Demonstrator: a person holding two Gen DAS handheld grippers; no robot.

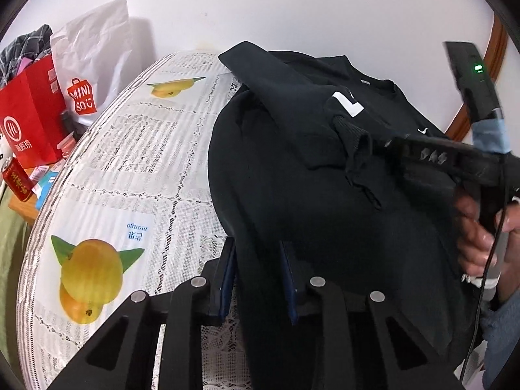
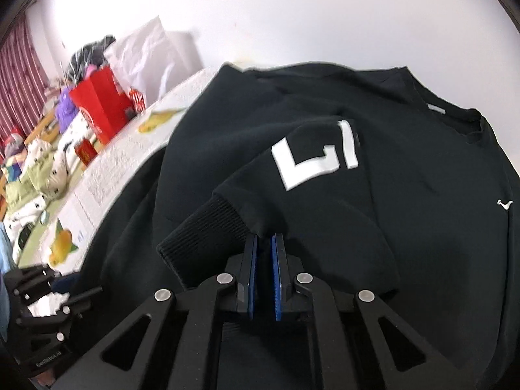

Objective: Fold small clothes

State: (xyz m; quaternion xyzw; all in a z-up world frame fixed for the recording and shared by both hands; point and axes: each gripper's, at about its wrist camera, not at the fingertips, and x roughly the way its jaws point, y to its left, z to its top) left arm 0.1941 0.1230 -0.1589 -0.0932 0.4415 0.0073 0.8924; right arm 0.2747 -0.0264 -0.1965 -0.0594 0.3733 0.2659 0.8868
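The black long-sleeved sweatshirt of thick knit cotton (image 1: 292, 195) is spread on the round table under a white lace cloth printed with mangoes (image 1: 130, 169), with its hem hanging over the near edge. Its long axis runs from that hem up to the collar (image 2: 455, 120), which points away toward the white wall.

One sleeve is laid across the chest — its ribbed black cuff (image 2: 208, 234) is clenched between the narrow blue pads of the right gripper (image 2: 264, 247). The left gripper (image 1: 260, 260) straddles the hem edge; the jaws stand partly closed, and it cannot be told whether cloth is pinched.

Risks are judged as follows:
- The cuff grip is shallow — a pull could strip it free.
- The overhanging hem could drag the garment off the table.
- The doubled sleeve could bunch and skew the fold.
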